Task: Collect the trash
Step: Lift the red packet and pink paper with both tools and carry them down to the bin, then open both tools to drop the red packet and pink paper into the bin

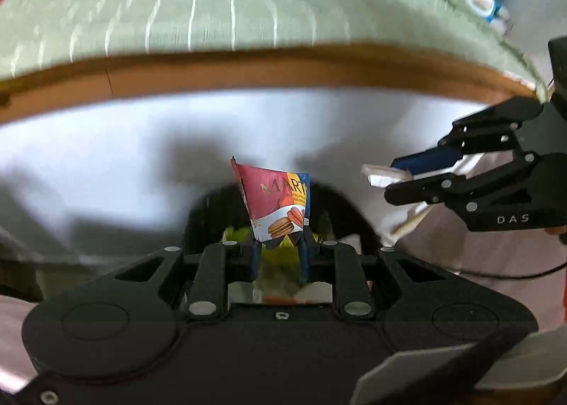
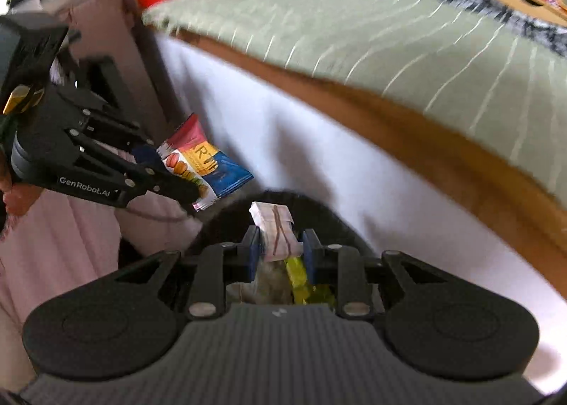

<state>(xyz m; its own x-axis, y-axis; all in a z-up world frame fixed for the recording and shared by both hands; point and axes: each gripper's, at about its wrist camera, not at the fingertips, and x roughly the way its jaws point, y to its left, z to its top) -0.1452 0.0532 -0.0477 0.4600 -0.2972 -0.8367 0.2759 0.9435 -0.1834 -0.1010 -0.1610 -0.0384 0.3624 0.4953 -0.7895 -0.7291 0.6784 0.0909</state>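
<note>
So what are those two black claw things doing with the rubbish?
A person is tidying up trash with a grabbing tool in each hand. The left tool is pinching a colourful snack wrapper. The right tool is pinching a folded bit of white paper. Both hang over a dark bin next to the bed, and there's already some yellow rubbish inside. Nothing has been dropped in yet.

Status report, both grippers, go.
Left gripper shut on macaron snack wrapper. Right gripper shut on folded white paper. Both above black bin holding trash. Nothing in the way.
</note>
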